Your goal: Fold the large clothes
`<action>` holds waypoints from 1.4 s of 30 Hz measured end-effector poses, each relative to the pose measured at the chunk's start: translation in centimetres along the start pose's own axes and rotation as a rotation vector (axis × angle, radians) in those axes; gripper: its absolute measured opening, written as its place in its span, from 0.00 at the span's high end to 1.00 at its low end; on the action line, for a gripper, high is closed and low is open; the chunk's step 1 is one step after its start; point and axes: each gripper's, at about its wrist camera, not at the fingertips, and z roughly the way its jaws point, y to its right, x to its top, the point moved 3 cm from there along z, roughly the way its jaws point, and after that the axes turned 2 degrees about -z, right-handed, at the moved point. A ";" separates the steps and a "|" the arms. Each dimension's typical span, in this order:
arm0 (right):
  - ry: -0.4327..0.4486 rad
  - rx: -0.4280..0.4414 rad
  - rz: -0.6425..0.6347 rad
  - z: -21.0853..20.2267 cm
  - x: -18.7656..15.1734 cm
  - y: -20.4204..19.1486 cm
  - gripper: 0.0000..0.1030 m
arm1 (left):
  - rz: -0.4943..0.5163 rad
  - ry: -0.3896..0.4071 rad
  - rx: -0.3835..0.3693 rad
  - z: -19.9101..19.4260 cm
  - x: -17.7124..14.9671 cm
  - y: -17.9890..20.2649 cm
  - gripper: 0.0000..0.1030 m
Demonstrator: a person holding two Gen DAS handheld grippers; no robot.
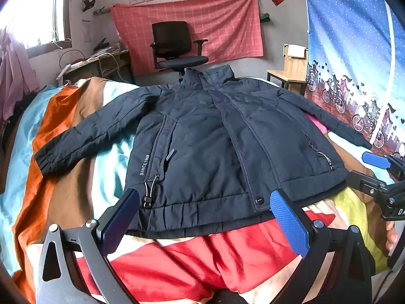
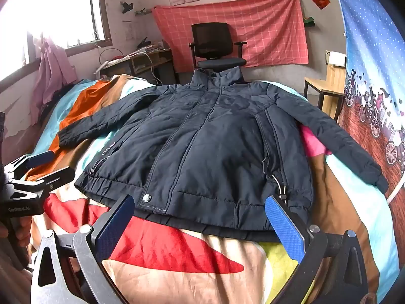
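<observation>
A dark navy jacket lies flat and face up on the bed, zipped, collar far from me, both sleeves spread outward. It also shows in the right wrist view. My left gripper is open and empty, its blue pads just above the jacket's hem on the left half. My right gripper is open and empty over the hem on the right half. The right gripper shows at the right edge of the left wrist view. The left gripper shows at the left edge of the right wrist view.
The bed has a colourful patchwork cover. A black office chair stands beyond the bed before a red checked cloth. A wooden stool is at the far right, a cluttered desk at the far left. A blue patterned curtain hangs along the right.
</observation>
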 end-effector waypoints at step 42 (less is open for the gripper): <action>-0.008 0.006 0.007 0.1 -0.1 0.2 0.00 | 0.003 0.003 0.005 0.0 0.0 0.0 0.02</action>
